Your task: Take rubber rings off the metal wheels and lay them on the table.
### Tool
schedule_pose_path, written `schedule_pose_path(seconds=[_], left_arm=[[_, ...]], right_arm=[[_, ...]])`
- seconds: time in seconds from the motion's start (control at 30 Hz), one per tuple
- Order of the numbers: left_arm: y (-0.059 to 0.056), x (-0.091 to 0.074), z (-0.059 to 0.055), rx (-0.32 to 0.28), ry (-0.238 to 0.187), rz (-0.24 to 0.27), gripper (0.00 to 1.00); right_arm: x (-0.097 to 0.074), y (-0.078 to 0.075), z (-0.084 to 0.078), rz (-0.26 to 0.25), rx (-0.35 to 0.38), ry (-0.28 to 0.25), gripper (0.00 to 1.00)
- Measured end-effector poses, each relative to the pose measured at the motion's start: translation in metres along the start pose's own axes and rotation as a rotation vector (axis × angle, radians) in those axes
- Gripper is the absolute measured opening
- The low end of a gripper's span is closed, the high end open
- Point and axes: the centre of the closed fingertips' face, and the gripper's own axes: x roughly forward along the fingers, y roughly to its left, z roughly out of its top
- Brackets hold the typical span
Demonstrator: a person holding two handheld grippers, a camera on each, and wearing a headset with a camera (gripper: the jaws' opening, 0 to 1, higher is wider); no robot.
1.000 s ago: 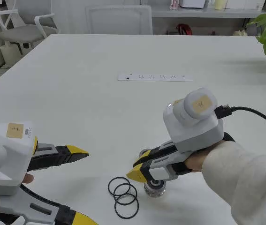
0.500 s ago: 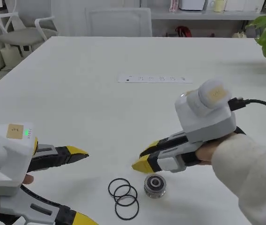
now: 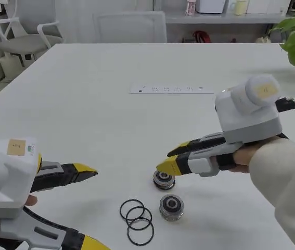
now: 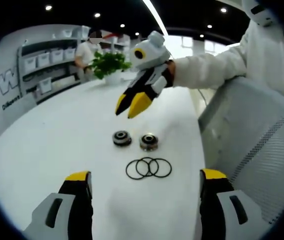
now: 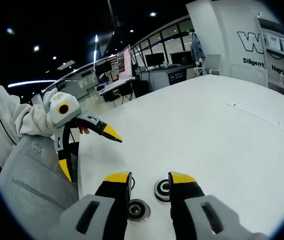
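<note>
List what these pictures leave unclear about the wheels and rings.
- Whether the two silver metal wheels carry rings: too small, head view.
- Farther wheel: top overlapped by the right gripper tip, head view.
- Three black rubber rings: mostly hidden behind a jaw, right gripper view.
- Left gripper: lower jaw cut by bottom edge, head view.
</note>
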Motion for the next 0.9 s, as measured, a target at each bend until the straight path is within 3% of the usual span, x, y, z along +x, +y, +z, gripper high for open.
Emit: schedule_pose_path(seconds=[0.33, 0.53, 0.77, 0.9], left_arm=[[0.005, -0.001, 0.004, 0.009, -0.007, 0.023, 0.88], [0.012, -0.004, 0.018, -0.013, -0.054, 0.044, 0.87], [0.021, -0.007, 0.043, 0.006, -0.095, 0.059, 0.84], [0.027, -0.008, 0.05, 0.013, -0.098, 0.07, 0.82]], right_arm=[[-0.01, -0.013, -0.004, -0.026, 0.049, -0.025, 0.3], [-0.015, -0.02, -0.006, -0.039, 0.07, -0.038, 0.3], [-0.014, -0.023, -0.011, -0.038, 0.082, -0.032, 0.33], [-0.015, -0.024, -0.014, -0.04, 0.083, -0.023, 0.33]])
